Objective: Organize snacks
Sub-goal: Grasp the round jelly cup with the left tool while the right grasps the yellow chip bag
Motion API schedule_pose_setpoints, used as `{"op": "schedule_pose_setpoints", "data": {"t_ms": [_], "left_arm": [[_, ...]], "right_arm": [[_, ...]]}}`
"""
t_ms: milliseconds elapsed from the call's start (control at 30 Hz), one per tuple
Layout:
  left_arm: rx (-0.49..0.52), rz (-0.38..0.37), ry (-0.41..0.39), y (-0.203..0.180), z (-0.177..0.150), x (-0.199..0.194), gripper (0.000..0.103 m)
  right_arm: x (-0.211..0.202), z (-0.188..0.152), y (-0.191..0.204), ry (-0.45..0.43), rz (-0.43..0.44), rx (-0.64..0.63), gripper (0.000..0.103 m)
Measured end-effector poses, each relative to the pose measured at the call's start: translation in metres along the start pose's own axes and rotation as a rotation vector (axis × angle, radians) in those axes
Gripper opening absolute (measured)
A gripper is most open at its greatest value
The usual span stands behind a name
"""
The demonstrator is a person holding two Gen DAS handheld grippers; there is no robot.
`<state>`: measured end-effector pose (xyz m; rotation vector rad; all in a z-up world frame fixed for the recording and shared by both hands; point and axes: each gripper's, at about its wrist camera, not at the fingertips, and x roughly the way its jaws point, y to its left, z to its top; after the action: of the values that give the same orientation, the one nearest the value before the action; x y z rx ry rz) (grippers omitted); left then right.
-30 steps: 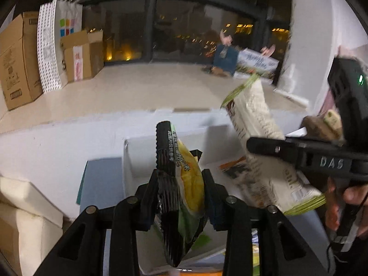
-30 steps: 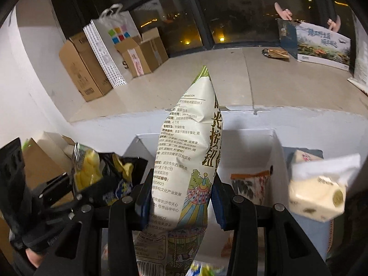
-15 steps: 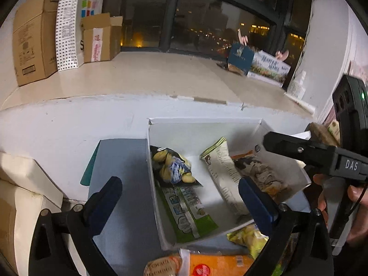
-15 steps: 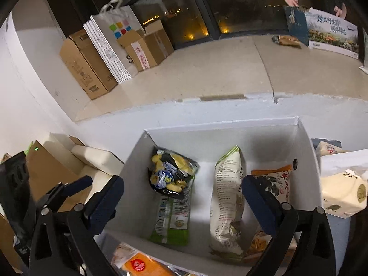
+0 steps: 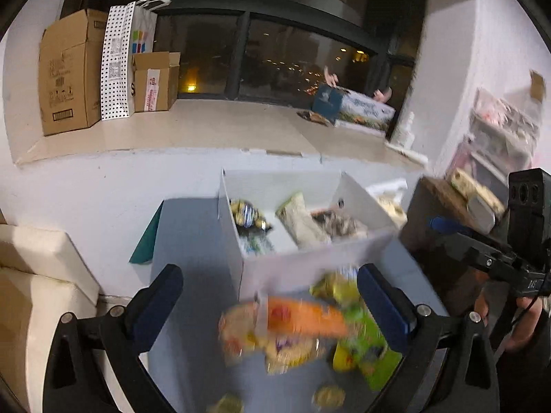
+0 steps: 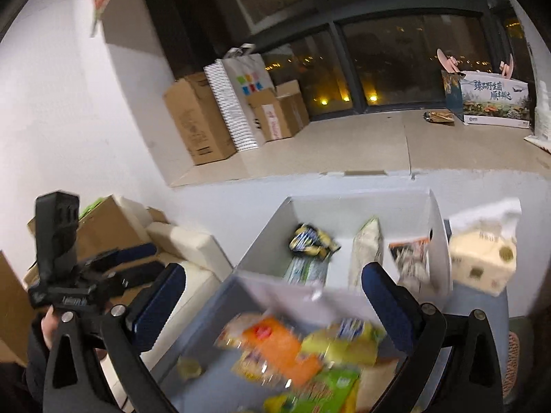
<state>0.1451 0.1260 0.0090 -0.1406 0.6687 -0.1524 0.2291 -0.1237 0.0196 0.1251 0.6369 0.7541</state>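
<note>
Your left hand-held gripper (image 5: 268, 306) and right hand-held gripper (image 6: 272, 303) share black frames, silver screws, dark blue finger pads (image 5: 380, 304) and boxy black cameras.

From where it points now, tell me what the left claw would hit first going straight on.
Most likely the white box's near wall; the open left claw aims over the loose snack packets. Blur leaves depth uncertain.

Three snack bags (image 6: 358, 251) lay side by side in my box (image 6: 344, 301). Loose snacks (image 6: 296, 354) lay before it, a tissue pack (image 6: 482, 258) to its right.
</note>
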Motion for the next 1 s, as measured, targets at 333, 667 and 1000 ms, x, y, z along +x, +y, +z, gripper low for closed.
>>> {"op": "schedule_pose_setpoints", "data": {"t_ms": [333, 667, 1000], "left_arm": [[0.056, 0.045, 0.199, 0.008, -0.117, 0.011, 0.103], [0.009, 0.087, 0.306, 0.033, -0.164, 0.053, 0.103], [-0.011, 0.082, 0.319, 0.044, -0.171, 0.058, 0.048]], "right_arm": [[-0.044, -0.106, 0.029, 0.048, -0.041, -0.085, 0.103], [-0.048, -0.135, 0.040, 0.081, -0.072, -0.115, 0.103], [-0.039, -0.137, 0.015, 0.111, -0.125, -0.019, 0.103]]}}
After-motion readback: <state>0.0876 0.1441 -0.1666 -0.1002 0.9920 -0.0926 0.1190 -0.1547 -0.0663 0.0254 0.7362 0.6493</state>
